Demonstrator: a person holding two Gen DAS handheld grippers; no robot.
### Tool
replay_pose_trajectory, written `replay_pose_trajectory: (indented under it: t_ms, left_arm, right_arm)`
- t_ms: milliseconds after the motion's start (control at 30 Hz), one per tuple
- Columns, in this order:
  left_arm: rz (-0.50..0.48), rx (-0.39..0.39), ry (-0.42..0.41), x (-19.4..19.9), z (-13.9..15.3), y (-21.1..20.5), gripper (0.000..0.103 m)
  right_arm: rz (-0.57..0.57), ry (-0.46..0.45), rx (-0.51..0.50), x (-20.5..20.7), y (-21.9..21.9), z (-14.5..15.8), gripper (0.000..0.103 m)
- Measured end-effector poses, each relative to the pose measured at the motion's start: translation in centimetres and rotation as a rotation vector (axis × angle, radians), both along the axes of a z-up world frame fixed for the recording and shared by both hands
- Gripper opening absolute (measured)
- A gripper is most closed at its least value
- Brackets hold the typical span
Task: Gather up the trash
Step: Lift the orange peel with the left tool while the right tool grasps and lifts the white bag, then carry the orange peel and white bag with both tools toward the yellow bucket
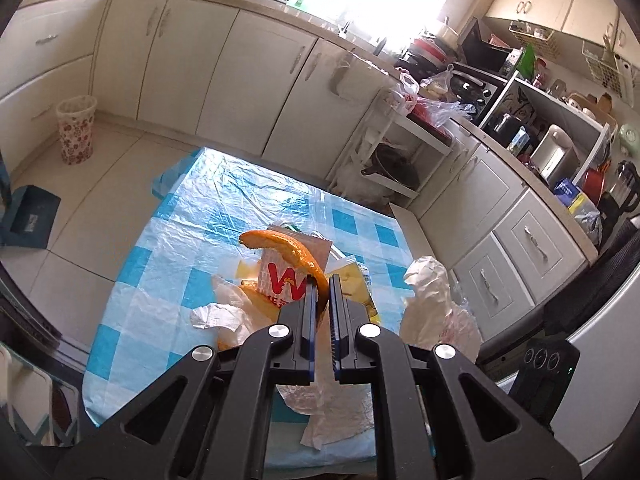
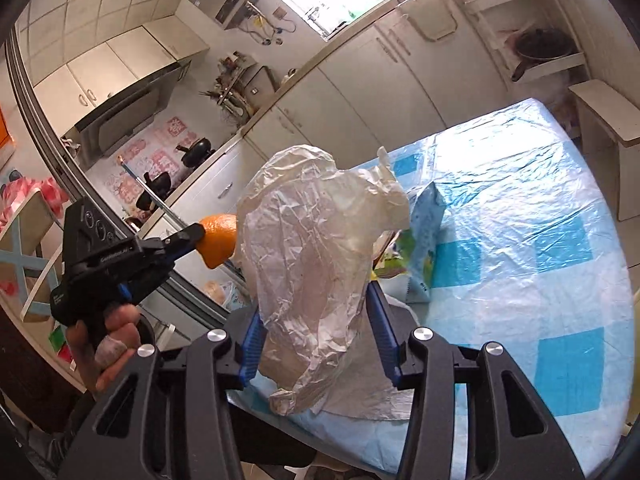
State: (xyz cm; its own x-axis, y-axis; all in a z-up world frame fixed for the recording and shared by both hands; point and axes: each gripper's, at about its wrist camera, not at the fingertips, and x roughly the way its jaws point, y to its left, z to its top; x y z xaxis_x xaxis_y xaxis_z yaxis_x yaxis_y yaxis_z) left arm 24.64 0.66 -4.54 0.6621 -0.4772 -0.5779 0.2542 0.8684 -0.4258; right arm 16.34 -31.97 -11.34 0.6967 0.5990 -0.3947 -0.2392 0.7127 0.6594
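Note:
My left gripper [image 1: 323,280] is shut on an orange peel [image 1: 286,249] and holds it above the table; it also shows in the right wrist view [image 2: 200,236] with the peel [image 2: 218,242]. A crumpled translucent plastic bag [image 2: 312,276] stands between the fingers of my right gripper [image 2: 314,300], whose jaws are wide apart; I cannot tell if they touch it. The bag also shows in the left wrist view [image 1: 434,300]. A red-and-white paper carton [image 1: 288,276], yellow wrappers [image 1: 352,280] and white tissue [image 1: 216,316] lie on the table under the peel.
The table has a blue-and-white checked plastic cloth [image 1: 224,208]. A blue snack bag [image 2: 426,240] stands on it. A floral waste bin [image 1: 76,128] stands on the floor by the cabinets. Cluttered counters [image 1: 520,136] run along the right.

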Motion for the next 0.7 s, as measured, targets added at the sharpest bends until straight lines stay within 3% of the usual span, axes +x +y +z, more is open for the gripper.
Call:
replay_pose_trajectory:
  t_ms: [367,700]
  left_arm:
    - [0.013,0.221,-0.089,-6.4,2.2,-4.7,0.006]
    - [0.006,0.342,-0.187,-10.6,4.4,-8.2,0.006]
  right_arm:
    - [-0.054,-0.09,-0.145,-3.6,-0.2,2.8,0.047]
    - [-0.116,-0.12,-0.15,-5.8,-1.7,3.4,0.047]
